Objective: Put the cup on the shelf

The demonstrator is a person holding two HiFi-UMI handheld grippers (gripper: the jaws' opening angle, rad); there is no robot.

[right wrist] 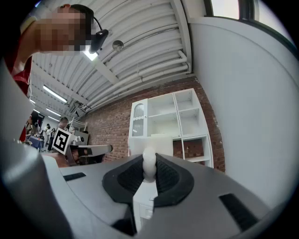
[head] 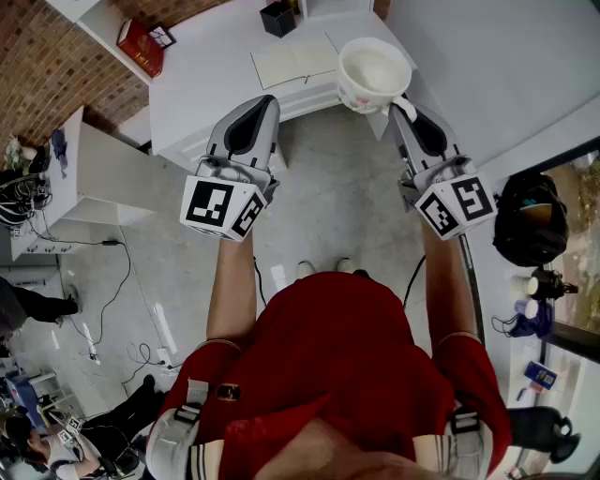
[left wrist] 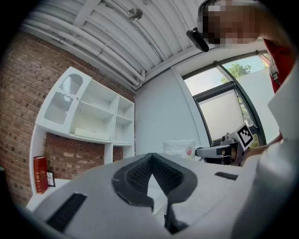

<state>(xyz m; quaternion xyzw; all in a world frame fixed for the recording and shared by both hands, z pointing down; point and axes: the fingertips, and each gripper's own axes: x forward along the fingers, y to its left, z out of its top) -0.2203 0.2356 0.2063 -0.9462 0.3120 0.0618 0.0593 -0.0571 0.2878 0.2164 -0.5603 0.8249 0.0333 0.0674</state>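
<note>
Head view: pinches the handle of the white cup (head: 373, 73) between the pads of the right gripper (head: 400, 105), keeping the cup mouth-up above the front edge of a white desk (head: 206, 84). Carries the left gripper (head: 267, 103) well to the cup's left, about level with it, jaws pressed together on nothing. Takes in a pale notebook (head: 295, 61) lying flat just left of the cup, a black pen pot (head: 278, 17) beyond that, and a red book (head: 141, 47) far to the cup's left beside the brick wall (head: 47, 56). Left gripper view: looks along the left gripper (left wrist: 150, 163), pads closed and bare, toward the cup (left wrist: 180, 148) a little to the right, with the right gripper (left wrist: 198, 151) reaching the cup from its far side. Puts the white shelf (left wrist: 88, 112) up and to the cup's left, well apart from it, on the brick wall, the red book (left wrist: 39, 175) below. Right gripper view: shows the right gripper (right wrist: 148, 175) clamped on the rounded white handle, the cup (right wrist: 154, 142) just past the pads, the shelf (right wrist: 173, 116) rising behind the cup, and the left gripper (right wrist: 108, 148) off to the cup's left.
</note>
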